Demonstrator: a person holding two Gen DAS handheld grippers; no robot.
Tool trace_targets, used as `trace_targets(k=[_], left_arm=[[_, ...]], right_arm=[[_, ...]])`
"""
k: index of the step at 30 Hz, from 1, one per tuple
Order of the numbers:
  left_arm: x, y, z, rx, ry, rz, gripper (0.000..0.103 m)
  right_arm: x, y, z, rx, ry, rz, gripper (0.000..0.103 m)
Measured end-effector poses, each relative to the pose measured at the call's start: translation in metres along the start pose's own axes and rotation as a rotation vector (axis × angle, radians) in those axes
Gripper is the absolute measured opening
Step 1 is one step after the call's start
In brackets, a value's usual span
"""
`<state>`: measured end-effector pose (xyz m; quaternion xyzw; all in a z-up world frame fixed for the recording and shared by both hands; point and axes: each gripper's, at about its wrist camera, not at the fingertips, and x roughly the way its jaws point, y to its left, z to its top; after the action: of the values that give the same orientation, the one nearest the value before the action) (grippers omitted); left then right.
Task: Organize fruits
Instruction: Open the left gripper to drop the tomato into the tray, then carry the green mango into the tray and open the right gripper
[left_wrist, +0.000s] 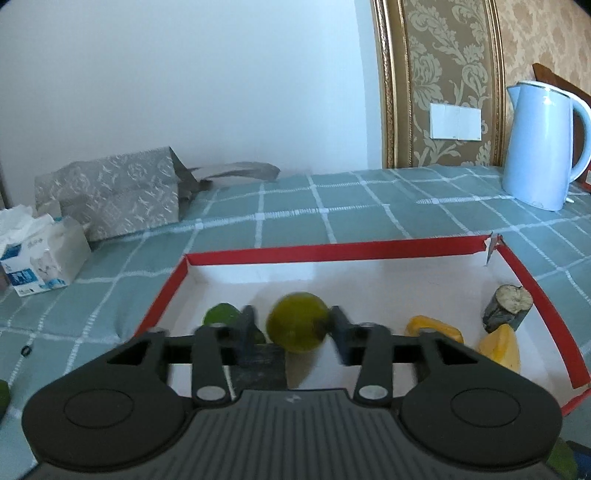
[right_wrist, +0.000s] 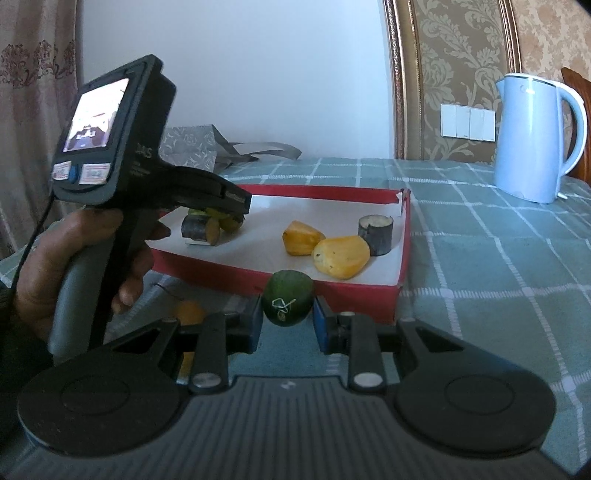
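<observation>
Over the red-walled white tray (left_wrist: 388, 247), my left gripper (left_wrist: 293, 323) stands open. A round yellow-green fruit (left_wrist: 297, 326) sits blurred between its fingers, with a gap on the left side. Behind the left finger lies another green fruit (left_wrist: 221, 314), and a dark cane piece (left_wrist: 258, 363) lies below. Two yellow jackfruit pieces (left_wrist: 434, 328) (left_wrist: 500, 349) and a dark cane stub (left_wrist: 508, 308) lie at the tray's right. In the right wrist view, my right gripper (right_wrist: 288, 319) is shut on a dark green fruit (right_wrist: 288, 299), just before the tray's near wall (right_wrist: 332, 291).
A pale blue kettle (left_wrist: 539, 147) stands at the back right on the checked cloth. A grey gift bag (left_wrist: 110, 195) and a tissue box (left_wrist: 40, 266) sit at the left. A small orange fruit (right_wrist: 190, 310) lies on the cloth beside a person's hand (right_wrist: 74, 251).
</observation>
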<state>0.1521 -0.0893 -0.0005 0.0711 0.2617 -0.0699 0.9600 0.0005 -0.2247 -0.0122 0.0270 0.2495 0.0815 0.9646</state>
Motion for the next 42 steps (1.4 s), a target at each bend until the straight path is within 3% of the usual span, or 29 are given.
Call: trace_targets(k=[2, 5, 23, 35, 42], left_arm=[[-0.011, 0.007, 0.000, -0.029, -0.041, -0.005, 0.075], [-0.027, 0.016, -0.001, -0.062, -0.090, -0.016, 0.082], [-0.077, 0.061, -0.063, -0.166, -0.034, 0.096, 0.082], [-0.074, 0.072, -0.071, -0.192, 0.026, 0.087, 0.082], [-0.071, 0.073, -0.072, -0.200, 0.049, 0.072, 0.082]], right_arm=[[0.001, 0.000, 0.000, -0.001, 0.006, 0.002, 0.027], [0.001, -0.001, -0.001, 0.001, 0.002, -0.001, 0.027], [0.001, 0.003, -0.002, -0.027, 0.006, -0.007, 0.027], [-0.014, 0.019, 0.000, -0.095, -0.066, -0.053, 0.027], [-0.004, 0.026, 0.036, -0.184, -0.109, -0.110, 0.027]])
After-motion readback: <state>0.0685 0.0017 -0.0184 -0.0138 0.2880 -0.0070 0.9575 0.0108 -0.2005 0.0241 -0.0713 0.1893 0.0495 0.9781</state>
